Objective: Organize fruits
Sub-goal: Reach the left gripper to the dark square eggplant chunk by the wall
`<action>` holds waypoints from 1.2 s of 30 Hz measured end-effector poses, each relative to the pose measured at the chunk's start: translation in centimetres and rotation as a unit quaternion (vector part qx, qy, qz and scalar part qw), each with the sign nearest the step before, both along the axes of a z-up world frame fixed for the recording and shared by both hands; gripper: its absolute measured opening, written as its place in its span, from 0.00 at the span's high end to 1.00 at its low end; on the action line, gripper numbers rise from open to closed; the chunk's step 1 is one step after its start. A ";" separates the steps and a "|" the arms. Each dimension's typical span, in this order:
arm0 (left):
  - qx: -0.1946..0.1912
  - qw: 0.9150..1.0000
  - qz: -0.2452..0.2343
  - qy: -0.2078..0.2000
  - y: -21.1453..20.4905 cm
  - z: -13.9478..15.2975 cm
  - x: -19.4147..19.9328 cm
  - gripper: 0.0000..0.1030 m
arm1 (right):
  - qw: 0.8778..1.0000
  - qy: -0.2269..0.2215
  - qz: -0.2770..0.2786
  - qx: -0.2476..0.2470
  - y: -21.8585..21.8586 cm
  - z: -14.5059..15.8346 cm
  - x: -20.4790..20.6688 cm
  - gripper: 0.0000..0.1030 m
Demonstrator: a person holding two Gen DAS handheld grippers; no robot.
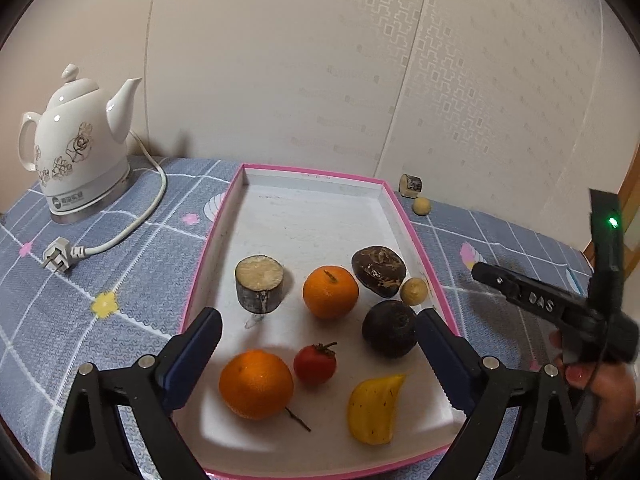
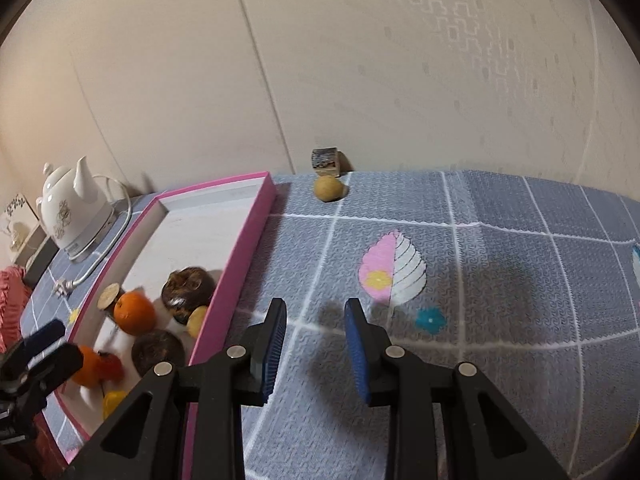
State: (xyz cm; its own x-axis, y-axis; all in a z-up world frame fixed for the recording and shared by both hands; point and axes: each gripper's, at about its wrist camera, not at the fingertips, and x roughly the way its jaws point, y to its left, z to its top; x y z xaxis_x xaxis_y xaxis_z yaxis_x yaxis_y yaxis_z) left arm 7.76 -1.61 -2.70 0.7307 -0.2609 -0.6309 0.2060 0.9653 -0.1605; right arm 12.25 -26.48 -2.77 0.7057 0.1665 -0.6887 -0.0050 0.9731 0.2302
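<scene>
A pink-rimmed white tray holds two oranges, a small red fruit, a yellow fruit, two dark fruits, a small tan ball and a cut cane stump. My left gripper hovers over the tray's near half, open wide, with nothing between its pads. My right gripper is over the bare cloth right of the tray, jaws narrowly apart and empty. Beyond the tray, by the wall, lie another tan ball and a cut cane piece.
A white ceramic kettle stands at the back left, its cord and plug trailing across the grey patterned tablecloth. The wall runs close behind the table. A hand holds the right gripper at the table's right side.
</scene>
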 end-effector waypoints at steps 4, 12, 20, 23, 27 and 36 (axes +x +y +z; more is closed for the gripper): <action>-0.002 1.000 0.000 0.001 0.1 -0.1 0.6 0.05 | 1.000 0.014 -0.006 0.012 -0.7 -0.1 3.7 0.71; -0.008 1.000 -0.006 0.004 0.7 -0.1 1.2 0.05 | 1.000 0.023 -0.011 -0.004 -0.3 0.5 10.8 0.71; -0.032 0.999 -0.004 0.021 1.2 -0.2 1.9 0.05 | 0.998 0.031 0.000 -0.052 1.0 -0.4 13.3 0.70; -0.025 1.000 -0.004 0.018 1.1 -0.2 1.9 0.05 | 0.998 0.039 0.000 -0.042 0.9 -0.8 13.8 0.74; -0.025 0.999 -0.003 0.020 0.9 -0.2 2.0 0.05 | 0.999 0.034 0.004 -0.042 0.8 -0.7 13.3 0.74; -0.012 1.000 -0.011 0.020 -1.3 -0.3 1.9 0.05 | 1.000 0.016 -0.015 -0.013 -2.2 0.1 7.5 0.74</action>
State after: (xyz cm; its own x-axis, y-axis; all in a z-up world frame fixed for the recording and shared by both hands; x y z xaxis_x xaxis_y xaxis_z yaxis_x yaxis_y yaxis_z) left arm 9.63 -2.88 -2.97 0.6987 -0.2913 -0.6534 0.2198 0.9566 -0.1914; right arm 19.78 -28.70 -2.69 0.6878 0.1272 -0.7146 0.0311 0.9785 0.2040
